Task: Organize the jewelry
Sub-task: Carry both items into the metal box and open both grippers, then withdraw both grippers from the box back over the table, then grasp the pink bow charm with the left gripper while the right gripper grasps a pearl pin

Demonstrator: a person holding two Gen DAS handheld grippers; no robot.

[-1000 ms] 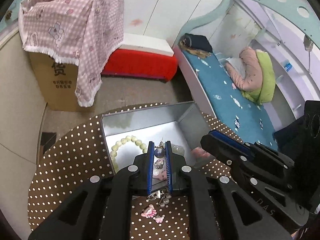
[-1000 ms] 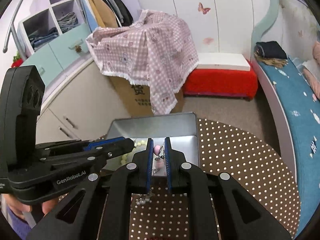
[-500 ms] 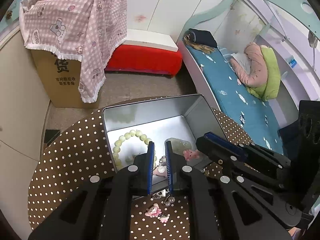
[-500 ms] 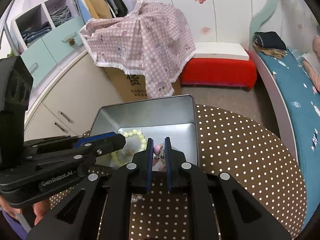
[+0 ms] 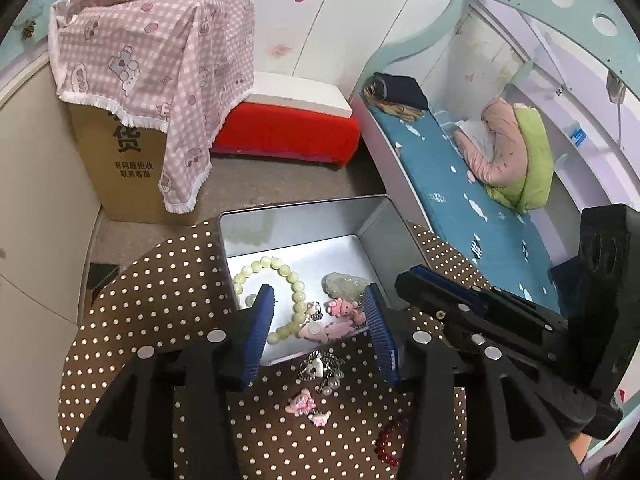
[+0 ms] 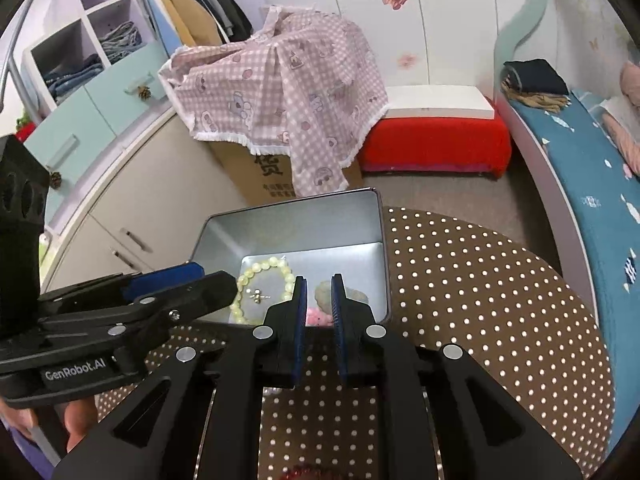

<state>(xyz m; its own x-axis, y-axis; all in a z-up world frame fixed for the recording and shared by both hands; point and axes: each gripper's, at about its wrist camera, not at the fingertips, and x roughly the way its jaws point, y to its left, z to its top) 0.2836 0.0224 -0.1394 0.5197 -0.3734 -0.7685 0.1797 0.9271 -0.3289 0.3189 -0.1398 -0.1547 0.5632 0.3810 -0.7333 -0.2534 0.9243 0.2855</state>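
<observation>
An open silver tin stands on the round brown dotted table. Inside lie a pale green bead bracelet, a pale green pendant and pink charms. My left gripper hovers over the tin's near edge with its jaws opening; the charms lie below them, untouched. On the cloth in front of the tin are a heart pendant with pearls, a pink charm and a red bead bracelet. My right gripper is shut just over the tin, with nothing seen pinched. A gold earring lies inside the bracelet.
Beyond the table, a cardboard box under a pink checked cloth and a red bench stand on the floor. A bed with a blue sheet runs along the right. A hand holds the left gripper.
My left gripper has opened and let its string of pink charms drop into the tin. The right gripper stays narrow, and the pink piece between its tips now lies lower, in the tin.
</observation>
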